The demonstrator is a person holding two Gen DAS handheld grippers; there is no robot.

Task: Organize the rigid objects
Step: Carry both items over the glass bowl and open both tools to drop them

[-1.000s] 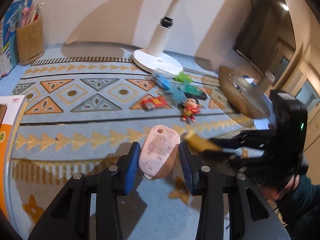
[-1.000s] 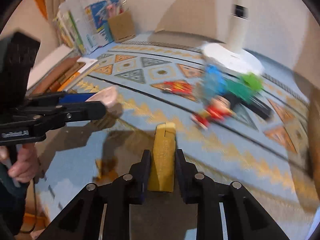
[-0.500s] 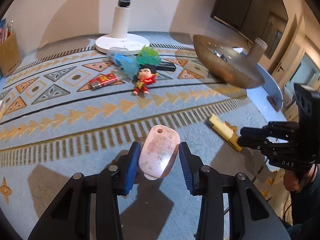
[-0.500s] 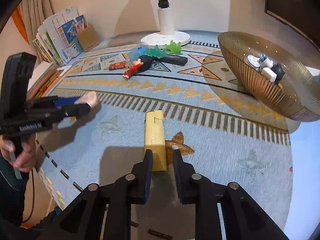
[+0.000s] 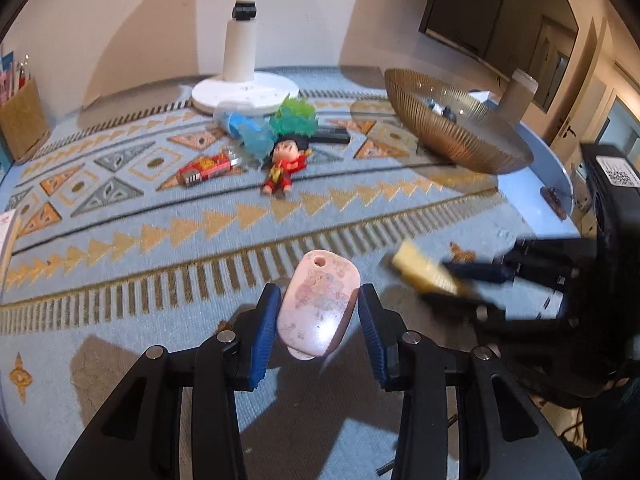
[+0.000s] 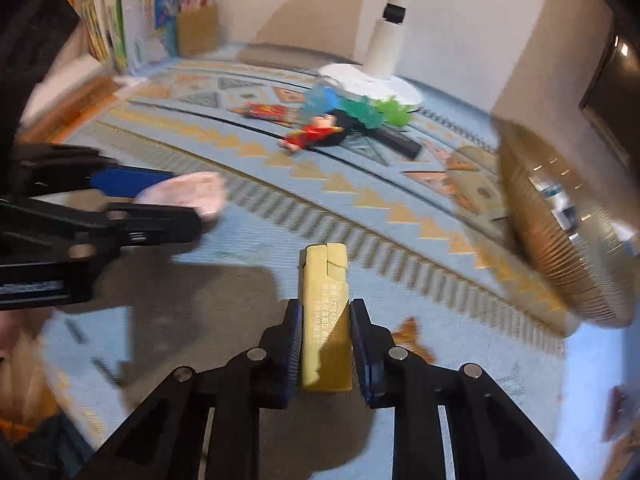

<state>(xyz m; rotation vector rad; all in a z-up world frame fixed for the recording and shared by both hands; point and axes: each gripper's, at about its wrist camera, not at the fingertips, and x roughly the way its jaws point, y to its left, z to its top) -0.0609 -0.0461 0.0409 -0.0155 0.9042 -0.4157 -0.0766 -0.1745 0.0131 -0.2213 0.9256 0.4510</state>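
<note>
While its blue-padded jaws are clamping the flanks of a pink, rounded plastic case with a small hole at its far end [image 5: 318, 306], the left gripper [image 5: 318, 322] is carrying that piece clear above the blue patterned cloth [image 5: 120, 240] covering the bench. Beside it, the right gripper [image 6: 325, 338] is gripping a yellow rectangular lighter with white print [image 6: 325, 316], jaws pressed against both long sides, also lifted off the cloth. Farther out, a red-clad doll figure [image 5: 285, 164], a red flat packet [image 5: 206, 168] and blue and green spiky toys [image 5: 276, 124] are lying near a white fan base [image 5: 246, 94]. To the right, a gold ribbed wire bowl [image 5: 452, 136] is already holding small items. Both pieces appear mid-transport; the next move likely calls for swinging each over that bowl's rim before releasing.
</note>
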